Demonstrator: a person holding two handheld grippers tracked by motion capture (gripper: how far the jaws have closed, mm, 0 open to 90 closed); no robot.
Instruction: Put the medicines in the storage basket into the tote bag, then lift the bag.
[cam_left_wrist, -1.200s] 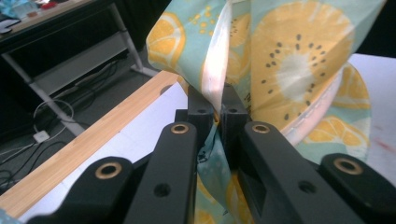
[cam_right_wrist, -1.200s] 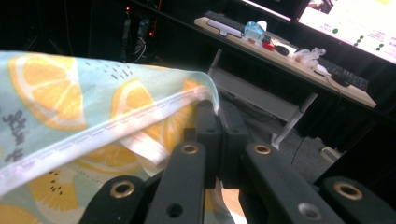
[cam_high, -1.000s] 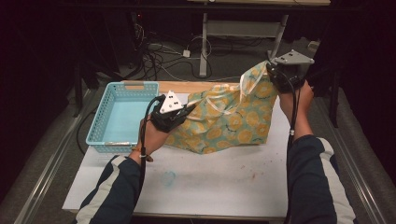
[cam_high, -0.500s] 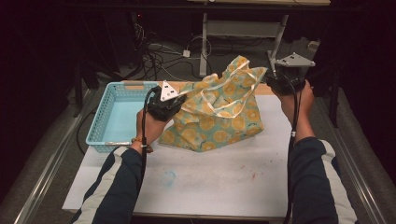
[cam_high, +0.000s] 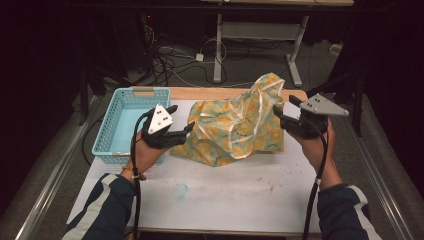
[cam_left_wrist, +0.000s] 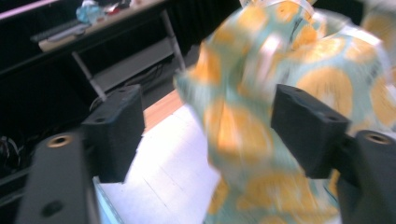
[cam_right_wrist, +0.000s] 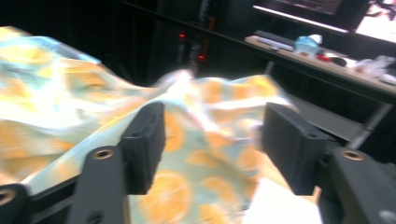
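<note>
While both jaws gape with nothing gripped, left gripper and right gripper flank the cloth (orange-printed, crumpled) near the table's far edge, beside a basket.

Motion blur smears the orange-print cloth in both gripper views, its edges cut off by each frame, and in the high view the crumpled cloth hides part of the desk beneath it.
</note>
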